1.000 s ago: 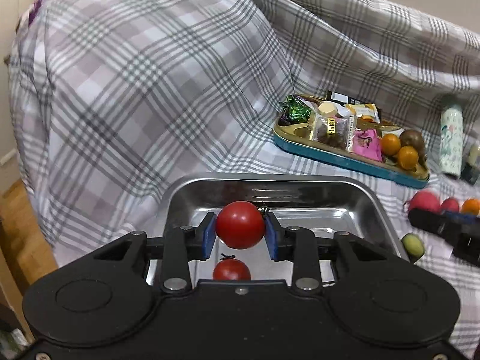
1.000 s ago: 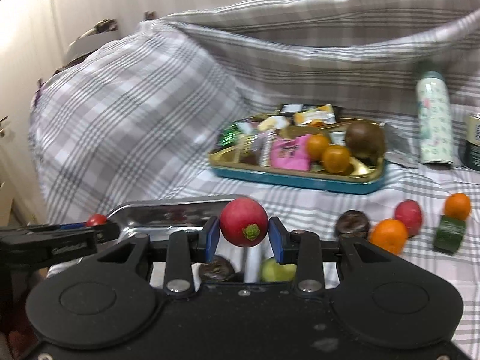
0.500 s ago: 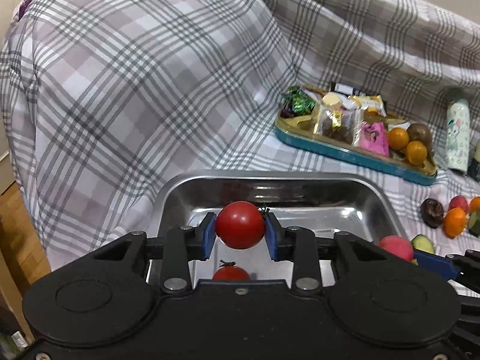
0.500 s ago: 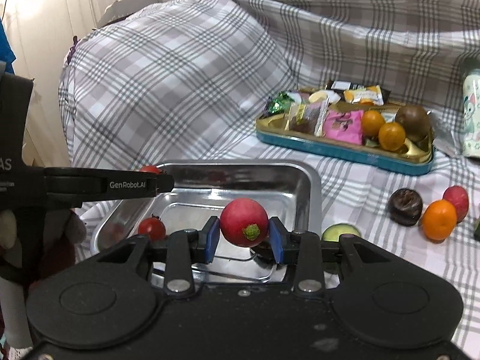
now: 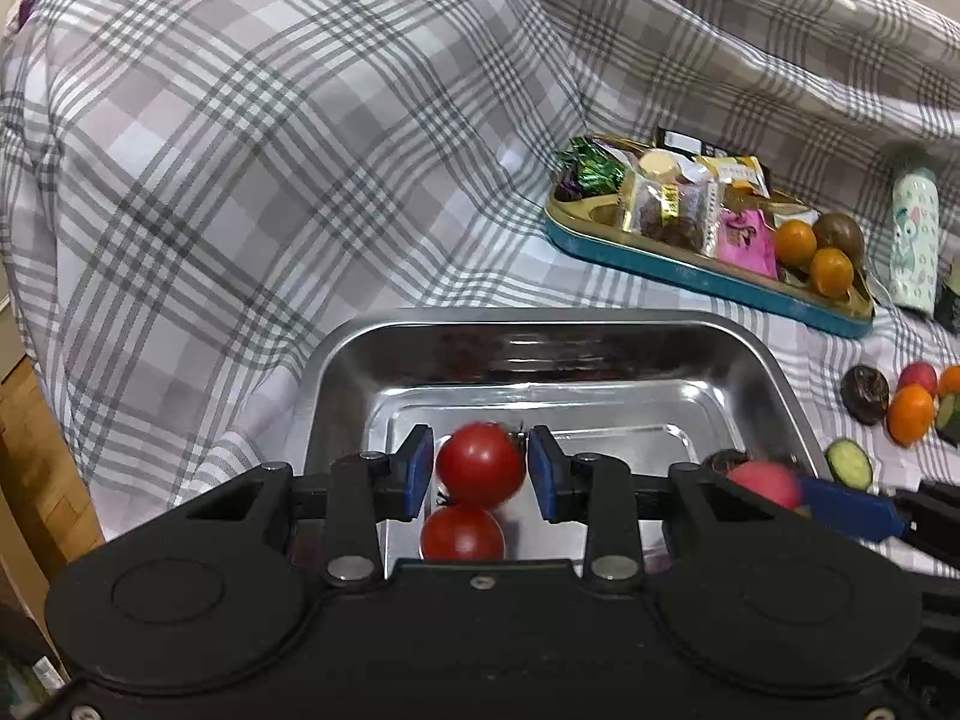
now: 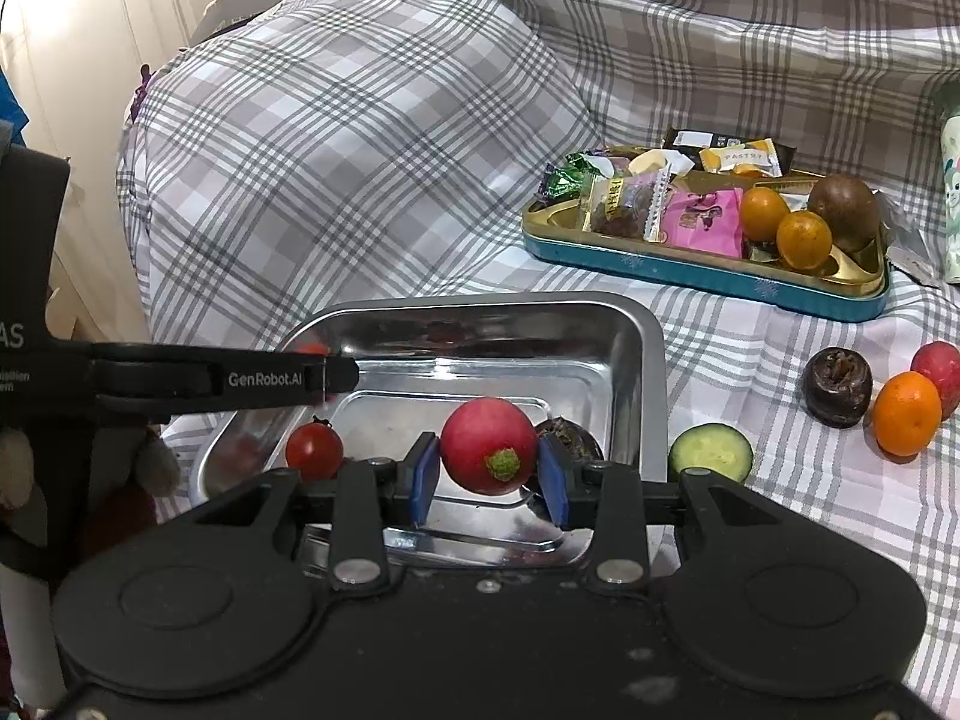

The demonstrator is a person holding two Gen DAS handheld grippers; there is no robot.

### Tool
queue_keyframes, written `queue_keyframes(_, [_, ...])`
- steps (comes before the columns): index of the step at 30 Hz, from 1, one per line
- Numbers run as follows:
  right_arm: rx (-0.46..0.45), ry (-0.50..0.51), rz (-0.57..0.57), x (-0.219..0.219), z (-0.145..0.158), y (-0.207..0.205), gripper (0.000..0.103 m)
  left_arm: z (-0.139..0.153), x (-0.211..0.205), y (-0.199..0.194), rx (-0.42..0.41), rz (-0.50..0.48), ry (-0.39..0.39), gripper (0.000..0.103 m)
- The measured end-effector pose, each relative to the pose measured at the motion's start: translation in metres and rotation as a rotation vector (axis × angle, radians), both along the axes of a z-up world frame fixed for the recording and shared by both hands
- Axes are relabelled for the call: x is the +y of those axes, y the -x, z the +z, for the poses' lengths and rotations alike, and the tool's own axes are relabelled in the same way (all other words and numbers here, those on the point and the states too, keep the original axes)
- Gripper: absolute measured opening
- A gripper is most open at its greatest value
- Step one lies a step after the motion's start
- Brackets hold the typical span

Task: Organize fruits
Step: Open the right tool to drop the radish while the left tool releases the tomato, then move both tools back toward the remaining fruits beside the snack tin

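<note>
Plaid cloth covers the whole surface, with the steel tray lying on it in the foreground. At left, the left gripper hangs over the tray's near half. Its jaws have just been opening, and the cherry tomato sits blurred between the pads with a slim gap on each side, its calyx turned up toward the right pad. A second tomato rests on the tray floor directly beneath. Toward the right, the right gripper has also just eased its jaws a little. Its pads meet both flanks of the radish above the tray's near right part. The radish is nearly round, its axis running toward the camera with the green stem stub facing the lens. A cucumber slice lies on the cloth just beside the tray's right wall, and a snack tin stands well beyond.
</note>
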State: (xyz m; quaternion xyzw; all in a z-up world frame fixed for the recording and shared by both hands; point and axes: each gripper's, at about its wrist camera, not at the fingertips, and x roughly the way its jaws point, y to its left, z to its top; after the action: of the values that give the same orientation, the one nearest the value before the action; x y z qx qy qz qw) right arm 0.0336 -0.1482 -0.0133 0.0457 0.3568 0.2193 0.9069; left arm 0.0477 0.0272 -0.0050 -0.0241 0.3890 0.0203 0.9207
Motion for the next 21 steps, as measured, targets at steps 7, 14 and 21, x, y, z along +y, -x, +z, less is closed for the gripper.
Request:
queue_keyframes(7, [-0.006, -0.031, -0.025, -0.005, 0.005, -0.002, 0.039, 0.001, -0.002, 0.005, -0.013, -0.004, -0.023, 0.043])
queue_keyframes(14, [-0.011, -0.041, -0.048, -0.011, 0.008, -0.003, 0.039, 0.002, -0.008, 0.010, -0.033, -0.026, -0.055, 0.043])
queue_keyframes(21, [-0.012, -0.051, -0.074, -0.017, 0.010, -0.004, 0.039, 0.002, -0.015, 0.013, -0.053, -0.062, -0.079, 0.043])
